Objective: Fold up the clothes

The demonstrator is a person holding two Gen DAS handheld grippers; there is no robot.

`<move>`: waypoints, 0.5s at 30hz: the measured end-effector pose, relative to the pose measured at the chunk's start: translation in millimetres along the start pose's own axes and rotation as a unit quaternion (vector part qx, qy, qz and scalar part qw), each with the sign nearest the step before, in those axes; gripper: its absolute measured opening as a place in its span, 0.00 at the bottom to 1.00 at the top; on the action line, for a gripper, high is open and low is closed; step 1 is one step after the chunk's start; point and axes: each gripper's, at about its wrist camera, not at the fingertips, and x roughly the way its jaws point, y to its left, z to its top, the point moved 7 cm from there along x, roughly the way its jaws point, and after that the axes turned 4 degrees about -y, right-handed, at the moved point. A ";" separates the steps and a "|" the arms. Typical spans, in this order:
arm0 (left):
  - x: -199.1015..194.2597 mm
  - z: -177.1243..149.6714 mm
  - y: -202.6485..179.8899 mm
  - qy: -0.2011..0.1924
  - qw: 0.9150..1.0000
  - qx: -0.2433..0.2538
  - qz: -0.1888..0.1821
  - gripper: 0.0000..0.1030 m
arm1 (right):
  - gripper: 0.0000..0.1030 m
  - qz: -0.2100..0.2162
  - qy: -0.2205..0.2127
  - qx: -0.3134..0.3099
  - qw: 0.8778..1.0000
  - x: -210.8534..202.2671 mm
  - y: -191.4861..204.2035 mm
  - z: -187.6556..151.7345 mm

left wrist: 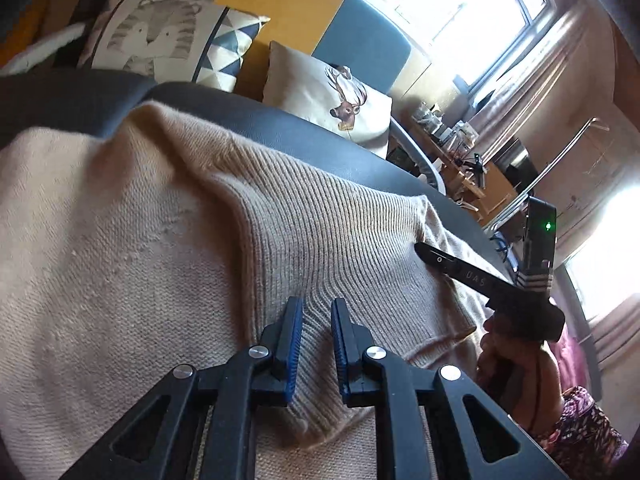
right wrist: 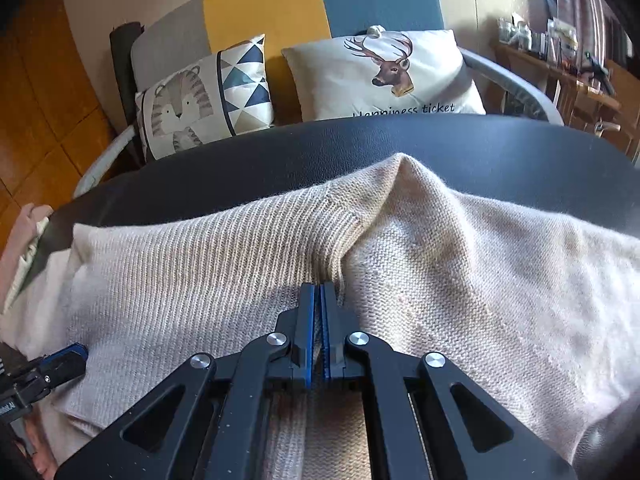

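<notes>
A beige knitted sweater [left wrist: 140,220] lies spread on a dark table [left wrist: 320,120]. My left gripper [left wrist: 317,306] is shut on a thick ribbed fold of it, and the ribs converge into the narrow gap between the blue pads. My right gripper [right wrist: 319,290] is shut tight on another pinch of the sweater [right wrist: 480,260], which rises in a ridge toward the table's [right wrist: 280,152] far edge. In the left wrist view the right gripper [left wrist: 426,251] reaches in from the right, its tip on the ribbed hem. The left gripper [right wrist: 76,354] shows at the lower left of the right wrist view.
Behind the table stands a sofa with a tiger cushion [right wrist: 192,104] and a deer cushion [right wrist: 392,72]. A wooden desk [right wrist: 560,60] with small items is at the far right. A pink cloth [right wrist: 24,232] hangs off the table's left end. A person's hand [left wrist: 500,344] holds the right gripper.
</notes>
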 end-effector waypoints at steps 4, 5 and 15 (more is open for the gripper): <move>1.2 0.3 2.1 -0.002 1.000 -0.007 -0.011 0.15 | 0.06 -0.024 -0.006 -0.045 0.999 -18.6 28.0 13.3; 1.1 0.6 2.3 -0.002 1.000 -0.008 -0.012 0.15 | 0.06 -0.008 -0.025 -0.048 0.999 -31.1 42.3 19.9; -4.5 5.7 8.9 -0.020 0.999 -0.030 -0.023 0.14 | 0.18 0.070 0.002 -0.089 0.994 -8.8 142.9 6.8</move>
